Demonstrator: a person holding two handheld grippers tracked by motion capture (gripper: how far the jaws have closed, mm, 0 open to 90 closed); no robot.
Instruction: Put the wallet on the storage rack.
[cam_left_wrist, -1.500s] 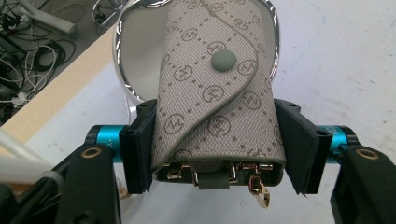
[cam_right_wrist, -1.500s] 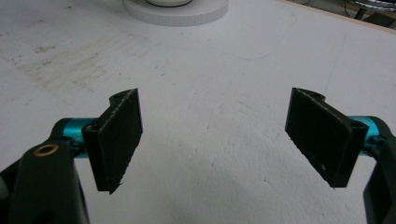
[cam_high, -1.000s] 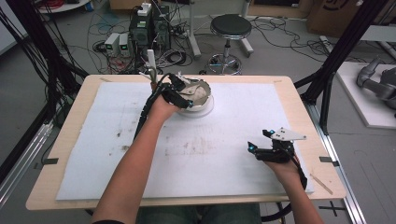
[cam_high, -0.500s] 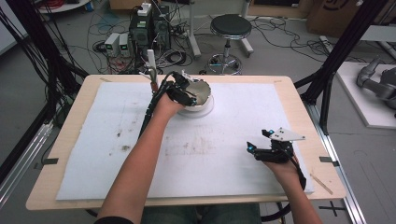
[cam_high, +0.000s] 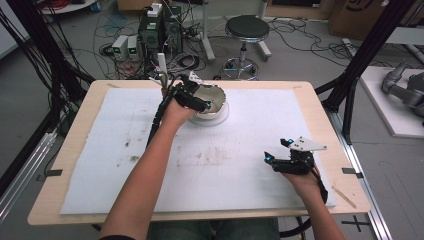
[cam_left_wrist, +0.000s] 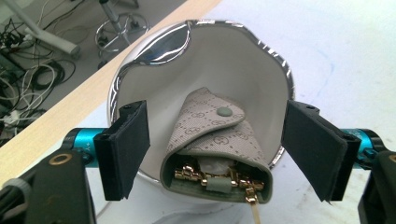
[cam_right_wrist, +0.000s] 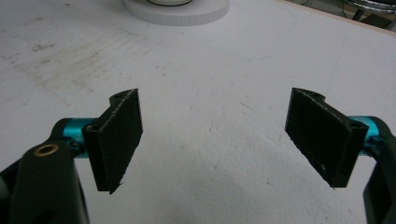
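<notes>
- Pouch (cam_left_wrist: 212, 140), small and monogram-patterned, lying inside the bowl (cam_left_wrist: 154, 79) at the centre of the left gripper view; grey snap on the folded flap, gold clasp hardware and a zipper pull showing at the near open end.
- At upper centre-left of the high view: left gripper (cam_high: 197, 102) hovering at the bowl's rim, having crept slightly rightward and closer in over the last second; jaws spread wide, bracketing the pouch on both sides and gripping nothing.
- Judging from that: likely lining up to close on the pouch and lift it out, grasp not yet made.
- Bowl: white matte inside, mirror-chrome wavy rim, resting on a round white base (cam_high: 220, 117) at the upper middle of the high view.
- Pouch fabric looking woven and coated, soft enough to fold; metal parts hard and shiny, likely slippery under the pads.
- White mat (cam_high: 235, 150) covering the wooden table (cam_high: 75, 115), foam-like and scuffed with dark smudges at centre-left of the high view.
- At lower right of the high view: right gripper (cam_high: 272, 160) resting low over the mat, unmoved over the same second; jaws fully apart and empty, black pads (cam_right_wrist: 119, 140) looking rubbery and flat.
</notes>
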